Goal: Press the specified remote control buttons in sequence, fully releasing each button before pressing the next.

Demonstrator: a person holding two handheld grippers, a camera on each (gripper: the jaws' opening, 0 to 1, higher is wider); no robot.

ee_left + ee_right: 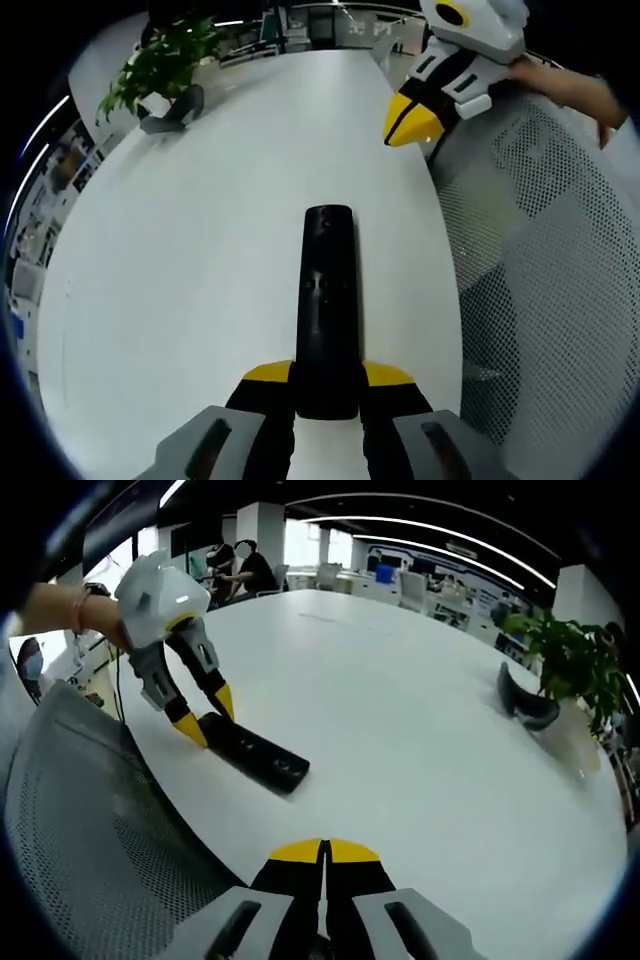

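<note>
A black remote control point(326, 300) lies lengthwise on the white table point(190, 260), its buttons facing up. My left gripper point(326, 376) is shut on the remote's near end, one yellow-tipped jaw on each side. In the right gripper view the remote point(262, 756) rests near the table's edge, with the left gripper point(208, 718) clamped on its end. My right gripper point(323, 850) is shut with nothing in it, and hovers above the table short of the remote. From the left gripper view, the right gripper point(410, 118) hangs at the table's far right edge, held by a hand point(570, 85).
A potted plant point(160, 60) and a dark curved object point(175, 110) stand at the table's far end; they also appear as plant point(570, 655) and object point(525, 705). A grey mesh chair point(540, 260) point(80, 820) adjoins the table edge. People sit far behind point(240, 565).
</note>
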